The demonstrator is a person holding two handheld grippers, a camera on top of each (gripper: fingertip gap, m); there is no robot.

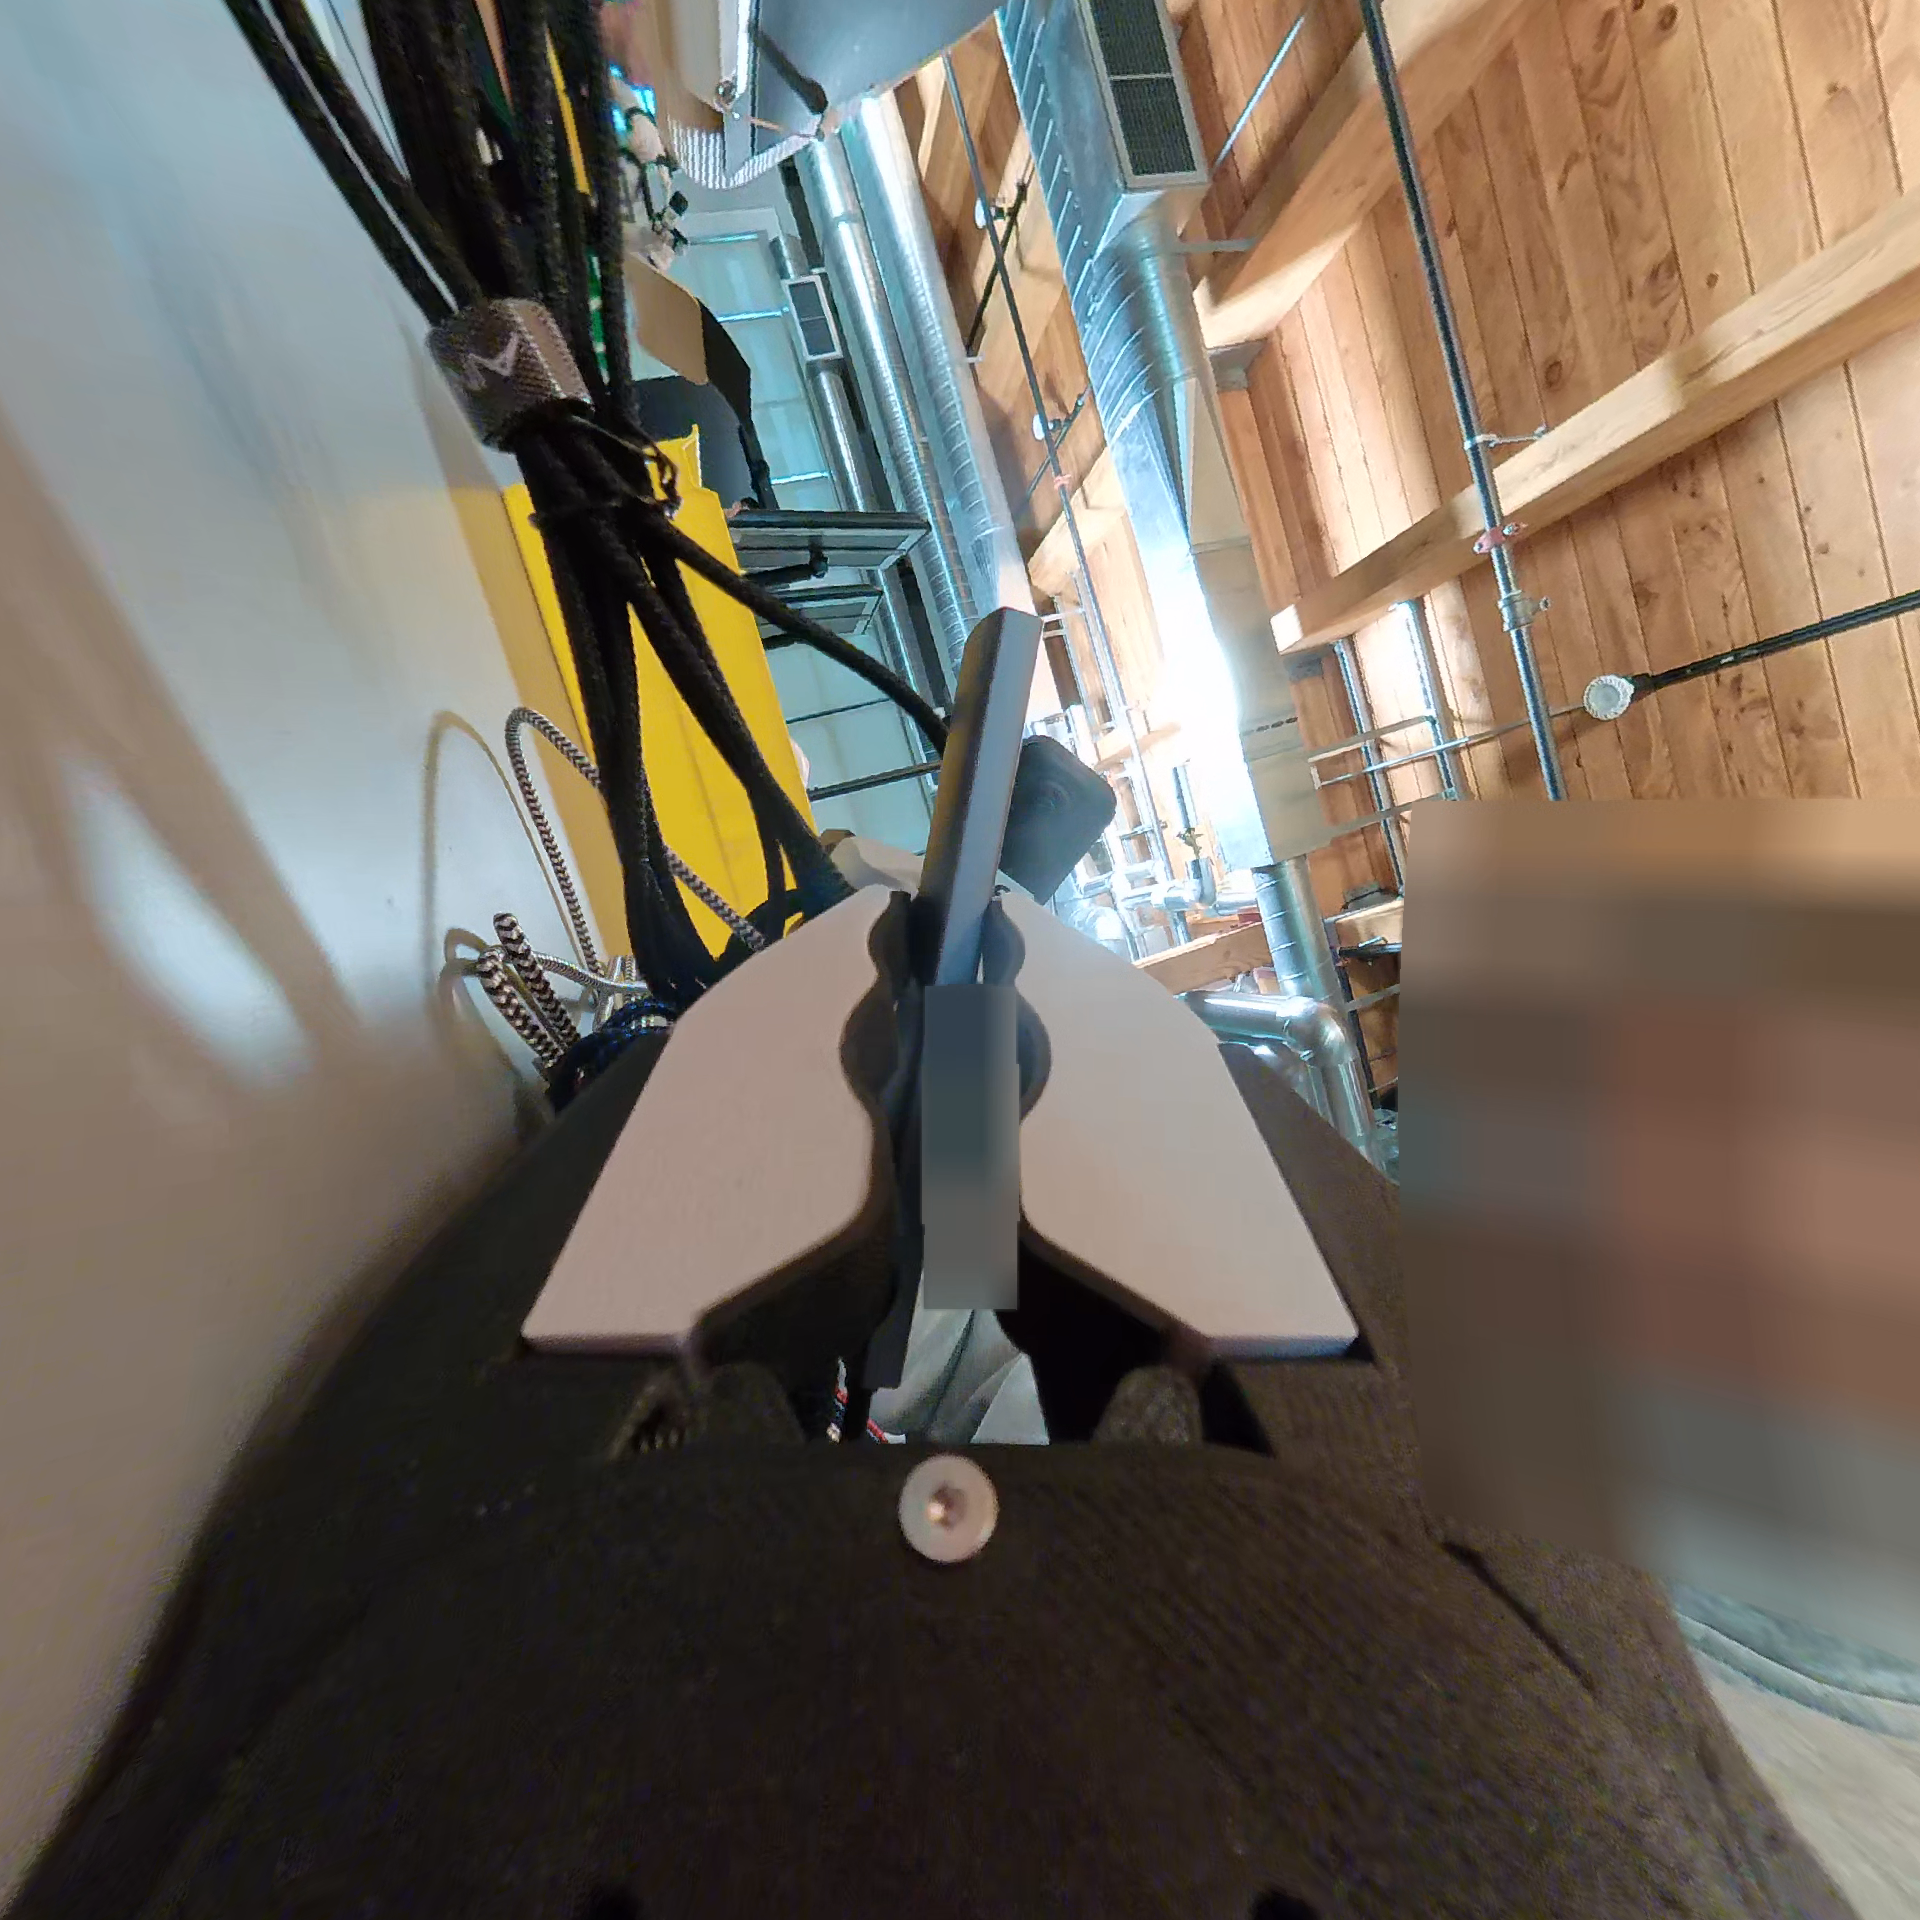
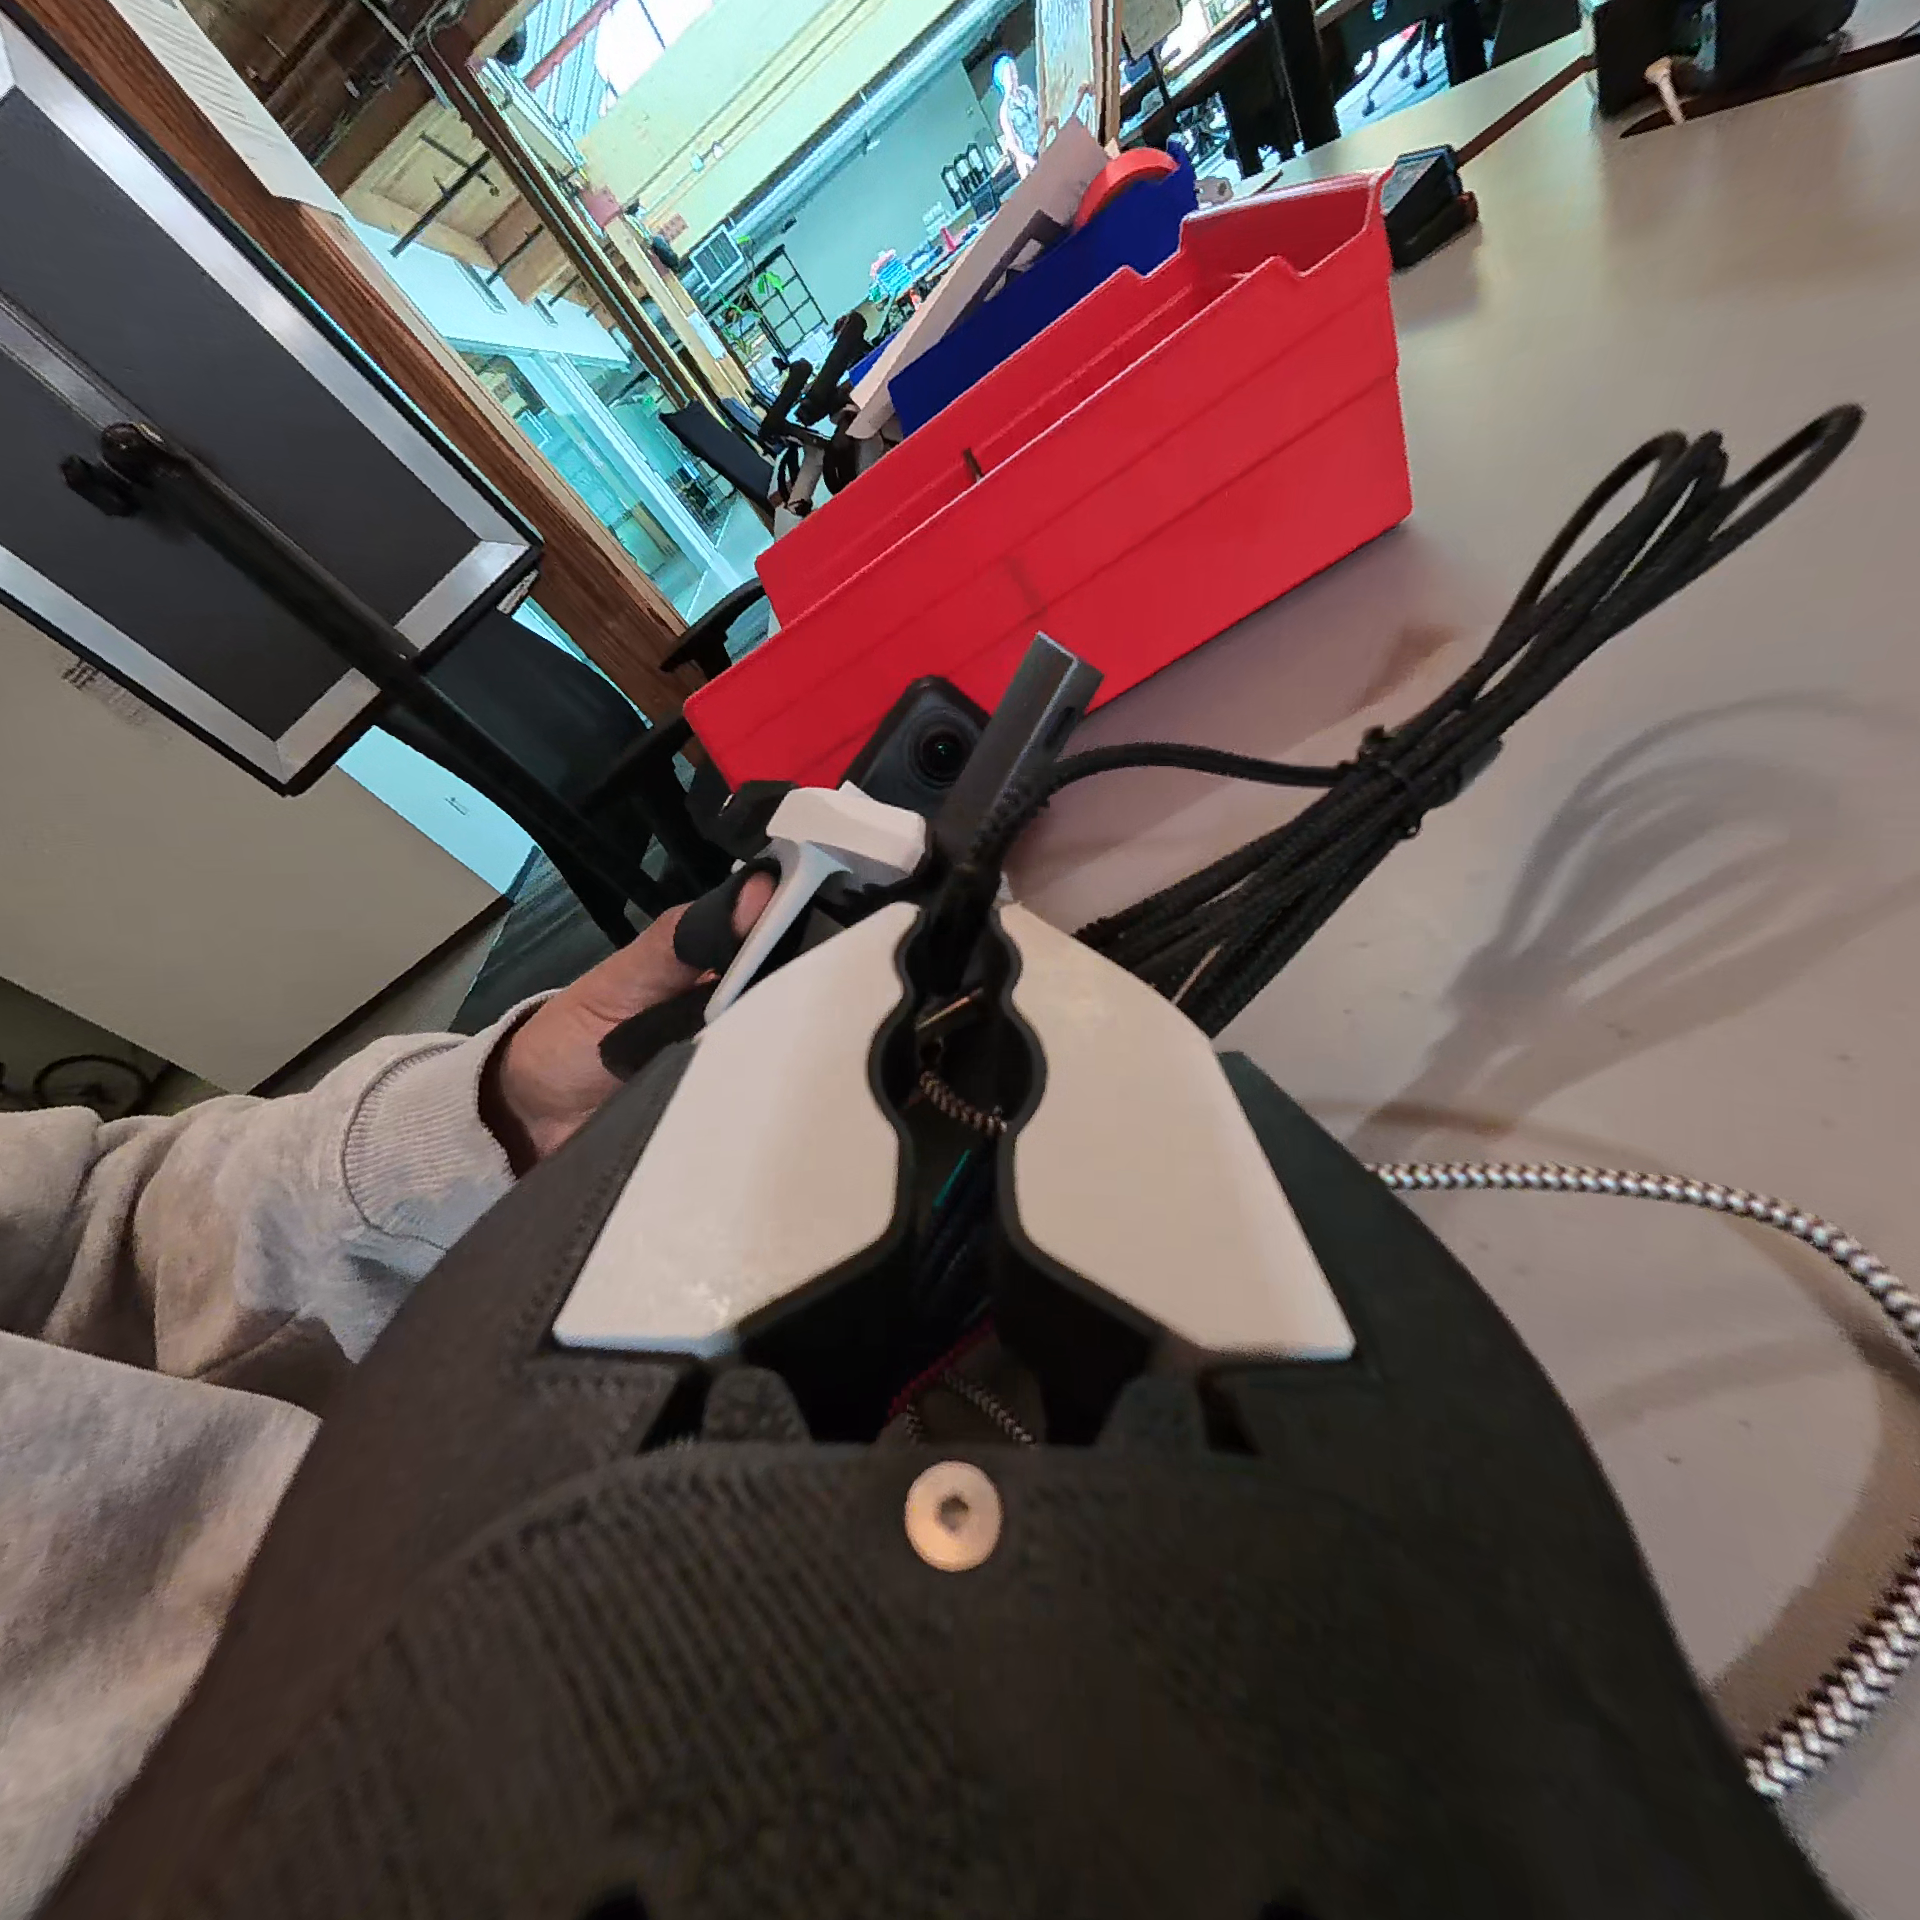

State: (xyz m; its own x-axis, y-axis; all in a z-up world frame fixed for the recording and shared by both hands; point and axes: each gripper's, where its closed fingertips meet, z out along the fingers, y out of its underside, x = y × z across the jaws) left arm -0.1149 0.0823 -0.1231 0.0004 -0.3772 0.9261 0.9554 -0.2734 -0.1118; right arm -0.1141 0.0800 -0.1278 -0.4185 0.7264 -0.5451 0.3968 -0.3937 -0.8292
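While both grippers meet over the white table (image 2: 1662,312), left gripper (image 1: 958,940) clamped on flat grey adapter (image 1: 982,790), right gripper (image 2: 961,925) pinching its black braided cable (image 2: 1351,821), red bin (image 2: 1091,520) just beyond.

A pale, smooth tabletop (image 2: 1662,312) carries a long red plastic bin (image 2: 1091,499), with a blue plastic bin (image 2: 1039,332) just behind it. A bundle of black braided cables (image 2: 1455,769) lies beside the red bin, a black-and-white braided cable (image 2: 1558,1184) curving nearer.
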